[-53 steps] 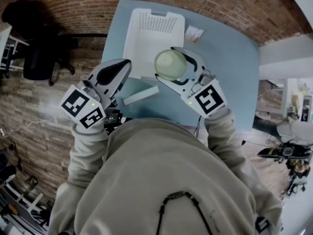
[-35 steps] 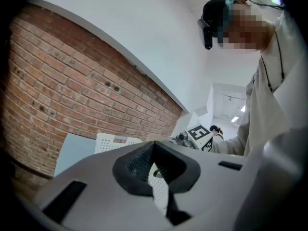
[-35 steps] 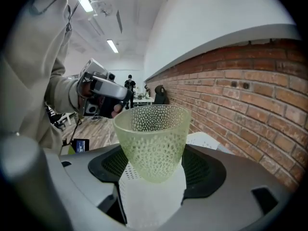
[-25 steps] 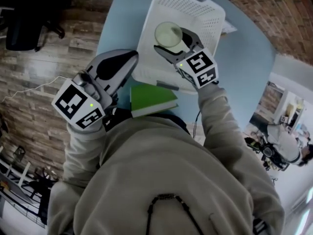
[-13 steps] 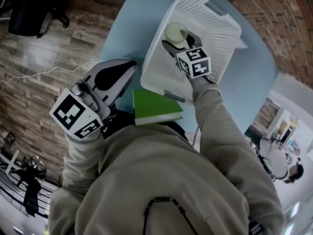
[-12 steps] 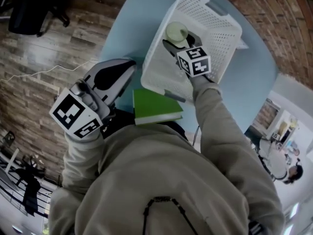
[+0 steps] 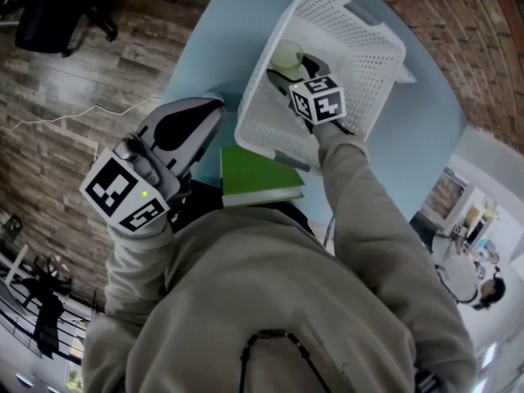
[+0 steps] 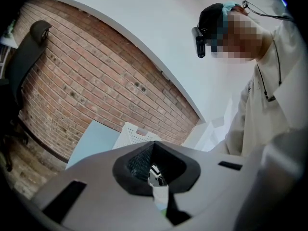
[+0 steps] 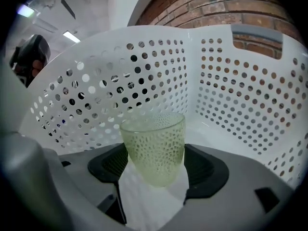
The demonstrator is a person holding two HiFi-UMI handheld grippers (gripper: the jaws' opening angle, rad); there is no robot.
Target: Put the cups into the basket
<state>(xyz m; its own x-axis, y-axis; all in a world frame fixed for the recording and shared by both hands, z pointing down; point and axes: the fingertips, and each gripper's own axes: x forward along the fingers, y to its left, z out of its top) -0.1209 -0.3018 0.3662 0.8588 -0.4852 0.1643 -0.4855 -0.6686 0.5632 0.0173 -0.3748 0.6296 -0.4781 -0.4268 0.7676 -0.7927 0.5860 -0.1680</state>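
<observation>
One cup [image 9: 153,147] clamped in right tool [image 7: 288,64] inside one basket [image 7: 372,51] (left tool [image 7: 211,105] together).

We've got one cup [image 7: 286,53], one basket [image 7: 370,35], one green book [image 7: 255,170] and one blue table [image 7: 233,31] in shot.

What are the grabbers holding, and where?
The right gripper holds a green cup by its sides, inside the basket. The left gripper holds nothing.

The basket [image 7: 360,64] sits on the table [image 7: 229,23], a book [image 7: 254,174] just beside its near edge. Inside the basket the cup [image 7: 287,54] is between the jaws of the right gripper [image 7: 290,65]; the left gripper [image 7: 214,103] hangs left of the basket, apart from it
</observation>
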